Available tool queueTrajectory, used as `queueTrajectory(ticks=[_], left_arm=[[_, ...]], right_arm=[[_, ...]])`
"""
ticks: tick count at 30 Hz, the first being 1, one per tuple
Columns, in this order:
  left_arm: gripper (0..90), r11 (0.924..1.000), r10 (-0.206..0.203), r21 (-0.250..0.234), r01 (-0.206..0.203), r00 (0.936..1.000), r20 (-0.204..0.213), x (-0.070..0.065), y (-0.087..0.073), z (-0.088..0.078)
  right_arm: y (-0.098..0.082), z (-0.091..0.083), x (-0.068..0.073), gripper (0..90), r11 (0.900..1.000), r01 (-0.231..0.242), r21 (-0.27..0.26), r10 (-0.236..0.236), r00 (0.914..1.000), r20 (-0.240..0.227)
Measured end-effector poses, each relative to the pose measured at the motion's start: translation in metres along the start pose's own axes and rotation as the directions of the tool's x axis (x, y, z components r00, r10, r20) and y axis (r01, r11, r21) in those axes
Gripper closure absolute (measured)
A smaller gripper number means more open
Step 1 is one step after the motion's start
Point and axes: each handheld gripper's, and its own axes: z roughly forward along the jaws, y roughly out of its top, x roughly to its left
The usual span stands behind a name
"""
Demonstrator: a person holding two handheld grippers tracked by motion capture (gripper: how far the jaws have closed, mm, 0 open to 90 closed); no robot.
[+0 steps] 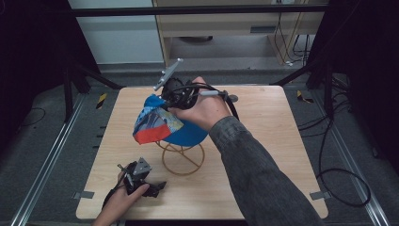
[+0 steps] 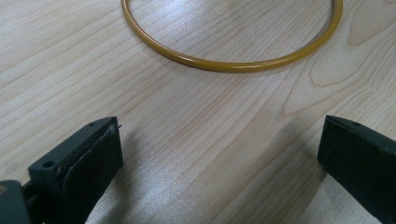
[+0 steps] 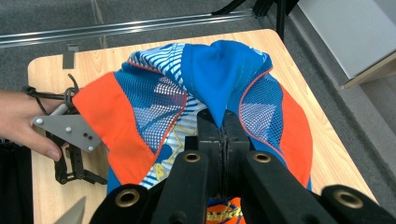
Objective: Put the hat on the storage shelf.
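Right gripper [image 3: 223, 123] jaws pinching blue cap [image 3: 205, 70] fabric (left gripper [image 2: 219, 154] jaws spread).

I look down on a light wood-grain bench [image 1: 263, 179] standing on grey floor [image 1: 42, 155], with metal rails [image 1: 44, 169] running along both sides. Black cables [image 1: 343, 183] loop on the right. Behind sits what seems a pale cabinet [image 1: 226, 28]; the edges are dark.
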Motion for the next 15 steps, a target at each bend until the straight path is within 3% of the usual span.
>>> queueTrajectory(ticks=[15], left_arm=[[0.0, 1.0, -0.002, -0.001, 0.002, 1.0, -0.001, -0.0002, 0.0, 0.0002]], right_arm=[[-0.0049, 0.004, 0.0002, 87.4, 1.0, -0.001, 0.003, 0.002, 0.9999, -0.013]])
